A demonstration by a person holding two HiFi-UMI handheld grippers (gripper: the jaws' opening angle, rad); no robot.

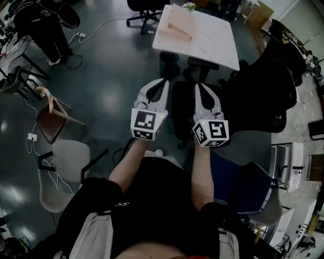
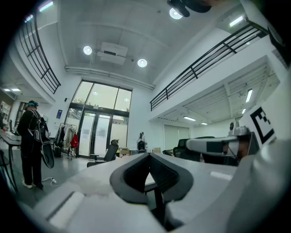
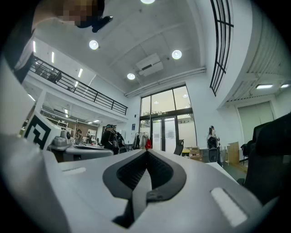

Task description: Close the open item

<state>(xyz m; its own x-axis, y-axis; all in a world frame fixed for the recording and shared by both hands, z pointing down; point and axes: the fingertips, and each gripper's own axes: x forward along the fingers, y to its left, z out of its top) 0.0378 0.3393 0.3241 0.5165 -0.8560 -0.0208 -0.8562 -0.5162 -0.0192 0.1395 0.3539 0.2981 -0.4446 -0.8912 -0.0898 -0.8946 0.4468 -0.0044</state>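
Note:
A pale pink box (image 1: 175,29) lies on the white table (image 1: 212,43) at the far side of the head view; I cannot tell how its lid stands. My left gripper (image 1: 163,81) and right gripper (image 1: 198,86) are held side by side at chest height, well short of the table, both pointing toward it. Each is shut with nothing between its jaws. In the left gripper view the left gripper (image 2: 148,155) has its tips touching, aimed at the room's glass doors. The right gripper (image 3: 146,153) looks the same in its own view. The box is not visible in either gripper view.
Black office chairs (image 1: 263,91) stand between me and the table, another chair (image 1: 144,10) beyond it. A tipped wooden chair (image 1: 50,119) and a white chair (image 1: 68,162) are at the left, with cables (image 1: 33,139) on the floor. A person (image 1: 43,25) stands far left.

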